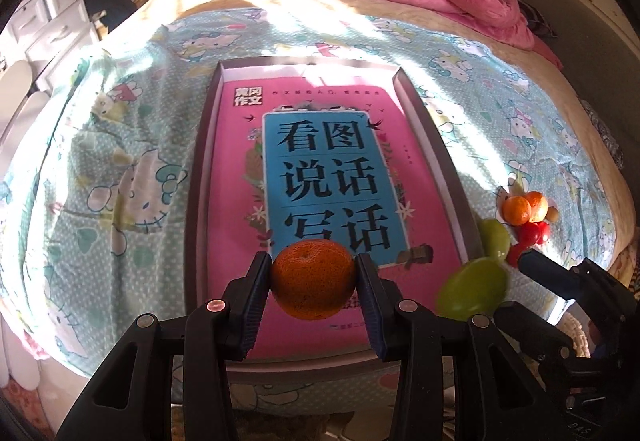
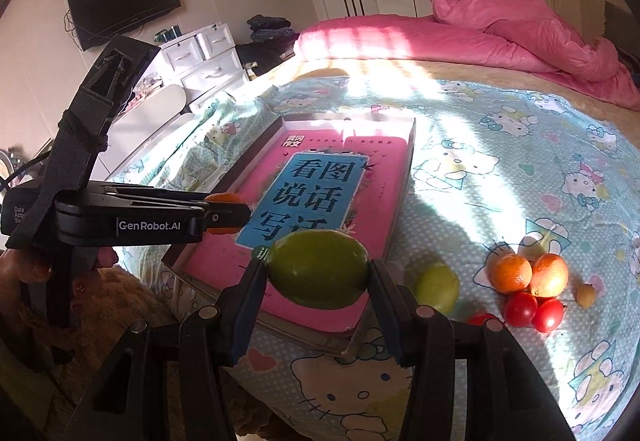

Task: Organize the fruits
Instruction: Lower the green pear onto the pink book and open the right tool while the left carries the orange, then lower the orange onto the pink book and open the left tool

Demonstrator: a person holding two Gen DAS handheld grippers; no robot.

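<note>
My left gripper (image 1: 313, 279) is shut on an orange mandarin (image 1: 313, 279), held above the near end of a shallow box (image 1: 200, 177) that has a pink and blue book lying in it. My right gripper (image 2: 318, 271) is shut on a green fruit (image 2: 318, 269) over the box's near right corner (image 2: 406, 177). From the right wrist view the left gripper (image 2: 230, 215) shows at the left with its mandarin (image 2: 224, 198). Loose on the sheet to the right lie another green fruit (image 2: 436, 287), two mandarins (image 2: 512, 273), red tomatoes (image 2: 520, 309) and a small yellowish fruit (image 2: 586, 295).
The box rests on a bed with a cartoon-print sheet (image 1: 100, 169). A pink quilt (image 2: 520, 25) is bunched at the far end. White drawers (image 2: 200, 57) and a wall-mounted screen (image 2: 124, 1) stand beyond the bed's left side. A hand (image 2: 24, 273) grips the left tool.
</note>
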